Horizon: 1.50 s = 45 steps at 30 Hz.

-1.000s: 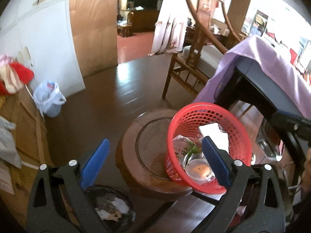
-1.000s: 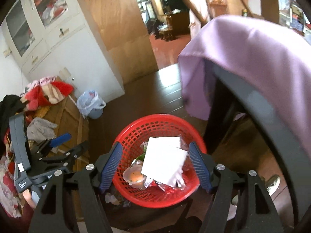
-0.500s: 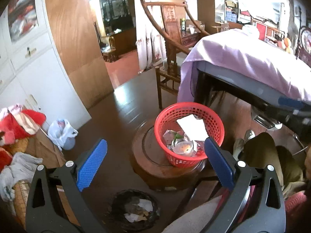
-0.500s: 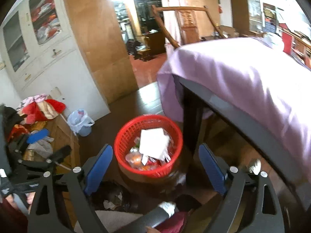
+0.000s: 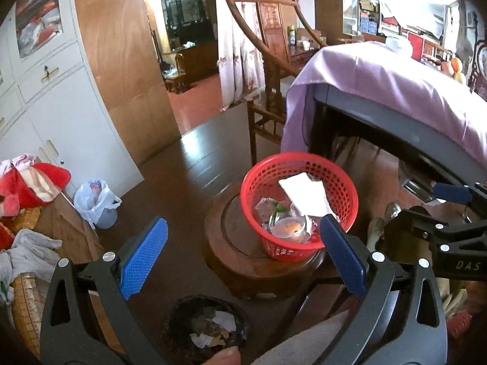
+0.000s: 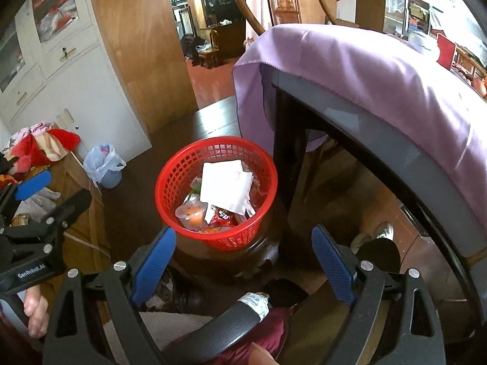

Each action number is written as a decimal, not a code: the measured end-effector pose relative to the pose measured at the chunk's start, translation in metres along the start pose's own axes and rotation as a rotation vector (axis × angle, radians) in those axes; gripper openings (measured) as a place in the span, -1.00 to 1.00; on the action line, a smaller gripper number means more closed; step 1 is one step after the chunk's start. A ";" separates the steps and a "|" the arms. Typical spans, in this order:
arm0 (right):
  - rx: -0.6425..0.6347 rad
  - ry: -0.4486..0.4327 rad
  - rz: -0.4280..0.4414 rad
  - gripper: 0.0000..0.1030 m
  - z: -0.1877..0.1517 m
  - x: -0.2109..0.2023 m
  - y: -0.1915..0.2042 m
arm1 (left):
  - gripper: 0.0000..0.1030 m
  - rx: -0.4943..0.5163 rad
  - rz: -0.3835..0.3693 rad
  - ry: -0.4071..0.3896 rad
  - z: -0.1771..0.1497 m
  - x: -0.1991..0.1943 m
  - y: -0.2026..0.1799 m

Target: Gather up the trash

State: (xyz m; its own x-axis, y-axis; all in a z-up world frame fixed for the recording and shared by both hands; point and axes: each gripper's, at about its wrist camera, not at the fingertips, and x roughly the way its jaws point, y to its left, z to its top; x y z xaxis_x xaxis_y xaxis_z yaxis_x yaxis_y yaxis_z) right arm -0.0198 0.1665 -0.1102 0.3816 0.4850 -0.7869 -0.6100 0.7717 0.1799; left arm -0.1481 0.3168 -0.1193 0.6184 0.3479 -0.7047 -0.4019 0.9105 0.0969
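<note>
A red mesh basket [image 5: 283, 249] [image 6: 231, 240] stands on a round wooden stool [image 5: 231, 261]. In it lie a white paper sheet [image 5: 304, 194] [image 6: 225, 185], a clear cup with orange contents [image 5: 287, 229] [image 6: 191, 213] and a red snack wrapper [image 6: 222, 216]. My left gripper [image 5: 243, 221] hangs open above and in front of the basket with nothing between its blue pads. My right gripper [image 6: 243, 231] is open too, empty, held back from the basket's near side. Each gripper shows at the edge of the other's view.
A dark floor bin [image 5: 207, 331] with paper scraps sits just below the stool. A purple-clothed table [image 5: 395, 91] [image 6: 365, 76] fills the right. A wooden chair [image 5: 268, 60] stands behind. A white bag-lined bin [image 5: 96, 200] and piled clothes [image 5: 27, 182] are on the left.
Both grippers have drawn back and up from the basket, which now looks smaller. The right jaws have spread wider. The white paper stays in the basket.
</note>
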 end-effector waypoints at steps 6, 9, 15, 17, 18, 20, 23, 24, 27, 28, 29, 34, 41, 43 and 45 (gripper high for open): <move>-0.021 0.005 -0.007 0.73 -0.002 0.001 0.006 | 0.87 -0.014 -0.010 0.022 -0.003 0.007 0.000; -0.035 0.002 -0.015 0.73 -0.004 0.000 0.010 | 0.87 -0.009 -0.014 0.030 -0.004 0.008 -0.003; -0.047 0.005 -0.011 0.73 -0.006 0.000 0.013 | 0.87 0.016 -0.006 0.030 -0.005 0.008 -0.008; -0.046 0.004 -0.011 0.73 -0.006 0.000 0.013 | 0.87 0.014 -0.008 0.031 -0.006 0.008 -0.008; -0.045 0.006 -0.011 0.73 -0.006 0.000 0.013 | 0.87 0.014 -0.008 0.032 -0.006 0.008 -0.009; -0.042 0.008 -0.009 0.73 -0.005 0.000 0.013 | 0.87 0.016 -0.006 0.031 -0.005 0.008 -0.009; -0.039 0.011 -0.006 0.73 -0.005 0.000 0.012 | 0.87 0.015 -0.007 0.029 -0.005 0.008 -0.008; -0.040 0.011 -0.006 0.73 -0.005 0.001 0.012 | 0.87 0.015 -0.008 0.030 -0.005 0.008 -0.008; -0.042 0.014 -0.008 0.73 -0.005 0.001 0.012 | 0.87 0.013 -0.006 0.030 -0.005 0.008 -0.008; -0.042 0.015 -0.007 0.73 -0.006 0.001 0.011 | 0.87 0.013 -0.006 0.030 -0.005 0.008 -0.008; -0.041 0.017 -0.006 0.73 -0.005 0.001 0.011 | 0.87 0.012 -0.006 0.030 -0.005 0.008 -0.007; -0.036 0.021 -0.006 0.73 -0.006 0.002 0.009 | 0.87 0.012 -0.007 0.030 -0.005 0.008 -0.007; -0.037 0.021 -0.007 0.73 -0.006 0.002 0.010 | 0.87 0.009 -0.010 0.033 -0.005 0.008 -0.007; -0.036 0.021 -0.007 0.73 -0.006 0.002 0.010 | 0.87 0.008 -0.012 0.035 -0.005 0.009 -0.007; -0.036 0.022 -0.006 0.73 -0.006 0.002 0.010 | 0.87 0.009 -0.011 0.034 -0.006 0.009 -0.007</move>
State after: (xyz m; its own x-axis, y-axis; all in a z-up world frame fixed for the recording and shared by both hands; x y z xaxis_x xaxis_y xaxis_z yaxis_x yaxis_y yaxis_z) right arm -0.0290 0.1726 -0.1138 0.3702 0.4705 -0.8010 -0.6324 0.7592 0.1537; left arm -0.1436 0.3125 -0.1301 0.5990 0.3303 -0.7295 -0.3890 0.9163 0.0955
